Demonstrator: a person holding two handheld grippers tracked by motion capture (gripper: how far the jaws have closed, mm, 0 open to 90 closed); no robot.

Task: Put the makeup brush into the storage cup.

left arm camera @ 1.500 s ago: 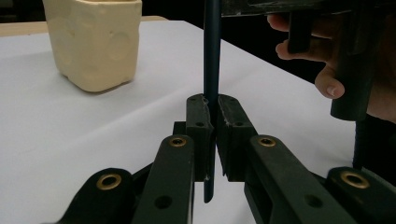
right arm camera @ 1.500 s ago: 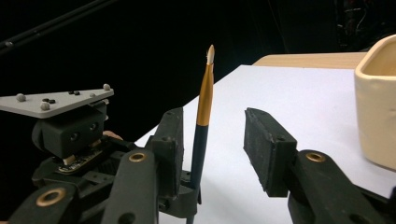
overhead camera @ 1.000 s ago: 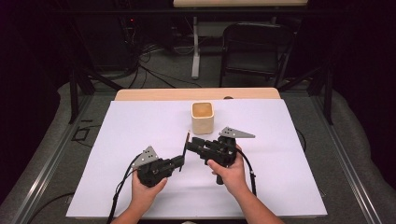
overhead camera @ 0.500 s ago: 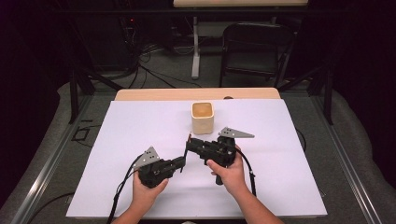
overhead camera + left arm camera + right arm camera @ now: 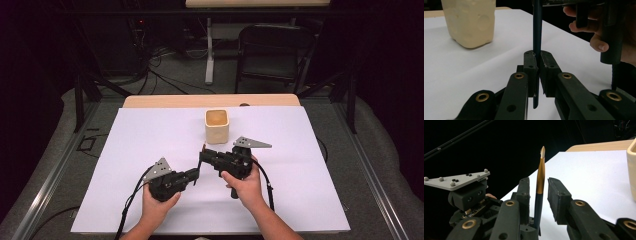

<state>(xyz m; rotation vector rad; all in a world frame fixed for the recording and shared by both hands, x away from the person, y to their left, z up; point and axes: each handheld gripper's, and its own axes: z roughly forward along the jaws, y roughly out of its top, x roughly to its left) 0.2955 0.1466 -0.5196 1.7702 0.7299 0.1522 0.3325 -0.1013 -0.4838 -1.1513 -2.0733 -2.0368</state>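
Observation:
A thin paintbrush point(image 5: 539, 177) with a dark blue handle point(image 5: 537, 30), gold ferrule and pale tip stands upright above the white sheet. My left gripper point(image 5: 537, 53) is shut on its lower handle, seen at the centre left in the high view point(image 5: 196, 174). My right gripper point(image 5: 539, 182) reaches in from the right point(image 5: 202, 156) with its jaws on either side of the upper handle. They have just been closing. A gap still shows beside the right pad, so the brush is not clamped there. A cream cup point(image 5: 217, 126) stands behind both grippers.
White paper point(image 5: 300, 150) covers the wooden table point(image 5: 150, 101). The cream cup point(image 5: 470, 22) is close on the left in the left gripper view and at the right edge in the right gripper view point(image 5: 631, 170). A dark chair point(image 5: 272, 55) and cables lie beyond the table.
The right gripper's jaws have narrowed around the brush. Both hands and the brush stay where they were.

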